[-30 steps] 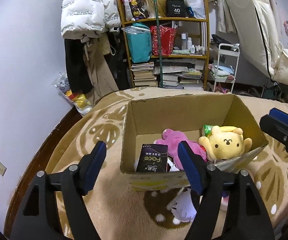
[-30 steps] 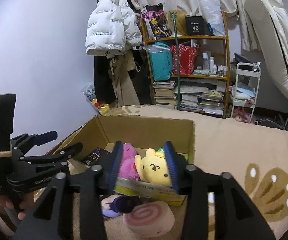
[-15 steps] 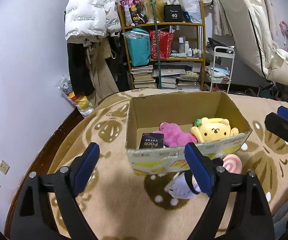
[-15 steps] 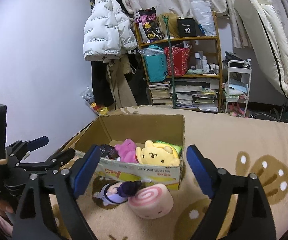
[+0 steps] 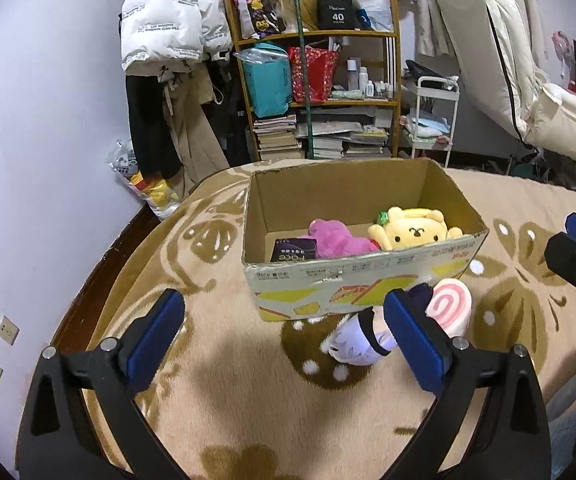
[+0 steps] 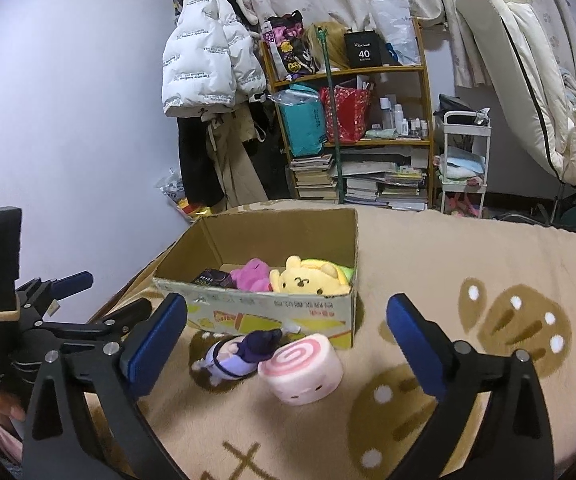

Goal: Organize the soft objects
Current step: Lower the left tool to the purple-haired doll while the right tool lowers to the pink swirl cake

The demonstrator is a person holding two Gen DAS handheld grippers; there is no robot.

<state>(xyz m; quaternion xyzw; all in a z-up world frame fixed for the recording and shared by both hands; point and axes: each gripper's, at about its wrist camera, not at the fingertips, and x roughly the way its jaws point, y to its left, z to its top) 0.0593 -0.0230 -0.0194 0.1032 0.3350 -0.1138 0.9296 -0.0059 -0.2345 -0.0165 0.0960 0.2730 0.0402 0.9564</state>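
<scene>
Above the blanket (image 5: 247,380), both claws have drawn back from the box (image 5: 352,280), open.

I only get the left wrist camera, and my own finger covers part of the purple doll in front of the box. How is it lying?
Observer: In the right wrist view, the purple doll lies on its side on the blanket, with its dark-haired head toward the pink swirl roll.
Operator: I see only one finger of the right gripper. Is it holding anything?
Observer: No. The right gripper is open and empty, and both toys lie ahead of it.
Operator: How does the roll sit?
Observer: It is a short, thick cylinder with its swirl end tilted upward, just in front of the cardboard box.
</scene>
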